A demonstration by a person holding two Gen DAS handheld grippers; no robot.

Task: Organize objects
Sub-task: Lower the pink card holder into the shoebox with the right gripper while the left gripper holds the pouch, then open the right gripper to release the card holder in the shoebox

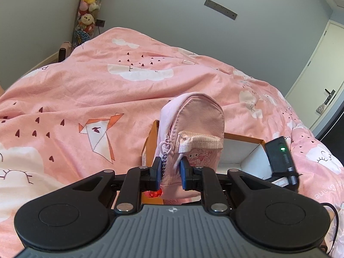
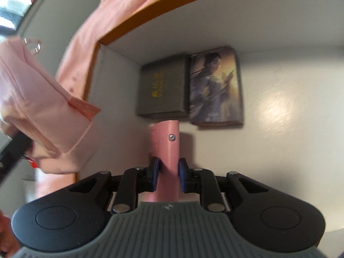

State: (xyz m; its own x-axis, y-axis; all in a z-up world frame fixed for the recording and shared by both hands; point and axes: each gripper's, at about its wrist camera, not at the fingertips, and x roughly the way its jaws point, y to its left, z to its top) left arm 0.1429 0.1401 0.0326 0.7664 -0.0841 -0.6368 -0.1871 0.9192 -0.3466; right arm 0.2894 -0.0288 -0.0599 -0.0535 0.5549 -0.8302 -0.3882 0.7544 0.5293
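Observation:
My left gripper (image 1: pixel 169 166) is shut on the lower corner of a small pink zip pouch (image 1: pixel 193 118), held upright above the bed beside an orange-rimmed white box (image 1: pixel 243 137). The pouch (image 2: pixel 43 107) also shows at the left of the right wrist view. My right gripper (image 2: pixel 168 168) reaches down into the box (image 2: pixel 279 129). A slim pink bar with a small screw (image 2: pixel 167 144) stands between its blue pads (image 2: pixel 155 167), which sit just off its sides. Its far end seems to rest on the box floor.
In the box's far corner lie a dark grey card box (image 2: pixel 163 90) and an illustrated card box (image 2: pixel 217 90), side by side. A pink patterned duvet (image 1: pixel 86 86) covers the bed. Plush toys (image 1: pixel 90 4) hang in the room's corner, and a door (image 1: pixel 318 81) is at the right.

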